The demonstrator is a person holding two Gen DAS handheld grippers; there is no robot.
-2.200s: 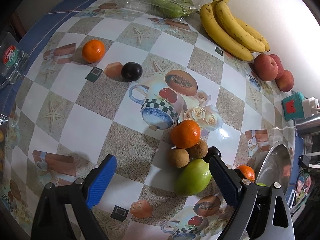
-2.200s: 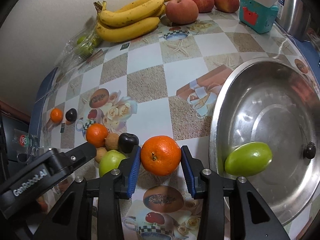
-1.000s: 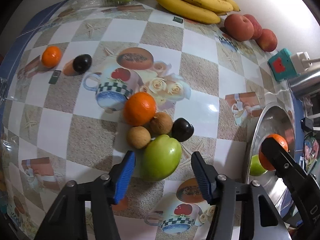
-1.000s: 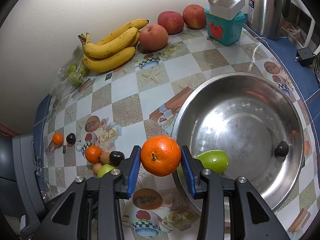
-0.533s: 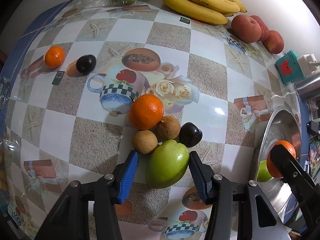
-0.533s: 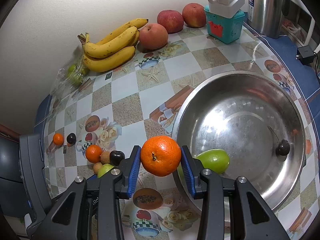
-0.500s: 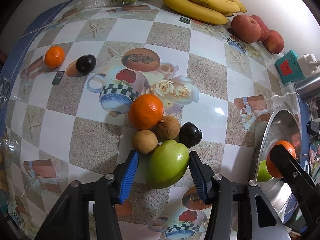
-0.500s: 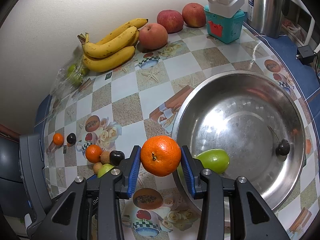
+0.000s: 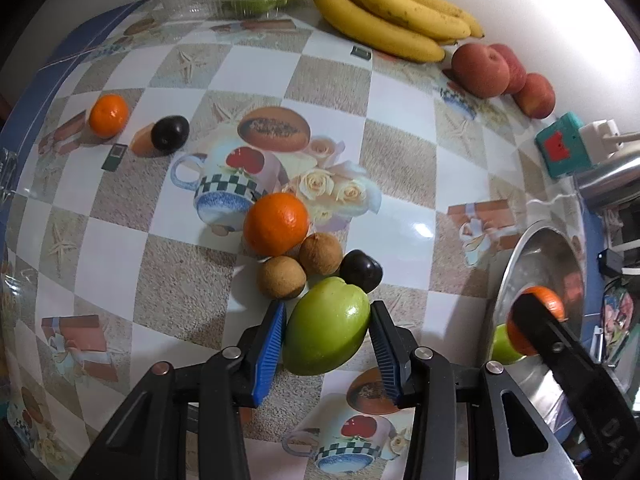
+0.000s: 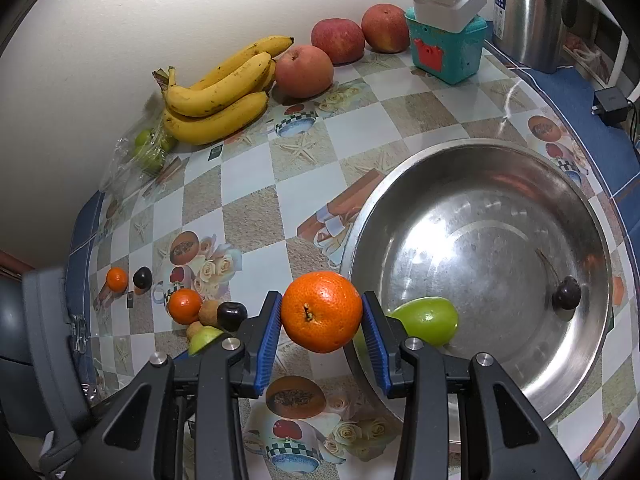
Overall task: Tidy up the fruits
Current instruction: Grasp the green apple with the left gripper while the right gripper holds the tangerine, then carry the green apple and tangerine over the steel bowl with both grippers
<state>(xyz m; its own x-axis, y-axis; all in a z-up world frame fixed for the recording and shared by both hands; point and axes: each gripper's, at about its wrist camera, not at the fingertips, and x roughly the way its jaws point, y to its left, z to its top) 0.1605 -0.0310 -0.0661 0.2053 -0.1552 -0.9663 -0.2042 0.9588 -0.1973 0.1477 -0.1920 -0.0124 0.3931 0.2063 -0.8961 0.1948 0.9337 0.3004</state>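
Observation:
My left gripper (image 9: pixel 326 338) is shut on a green mango (image 9: pixel 326 326) that rests on the tablecloth, with both blue pads against its sides. Behind it lie an orange (image 9: pixel 276 223), two brown round fruits (image 9: pixel 280 277) and a dark plum (image 9: pixel 361 271). My right gripper (image 10: pixel 321 322) is shut on an orange (image 10: pixel 321 311) and holds it above the left rim of the steel bowl (image 10: pixel 520 392). The bowl holds a green mango (image 10: pixel 430 320) and a dark cherry (image 10: pixel 566 297).
A small tangerine (image 9: pixel 108 115) and a dark plum (image 9: pixel 170 134) lie at the far left. Bananas (image 10: pixel 220 96), apples (image 10: pixel 304 70) and a bag of green fruit (image 10: pixel 150 152) line the wall. A teal box with a power strip (image 10: pixel 446 46) and a kettle (image 10: pixel 532 12) stand at the back right.
My left gripper has moved forward and closed from wide open onto the green mango. My right gripper has lifted its orange from the table to over the bowl's rim.

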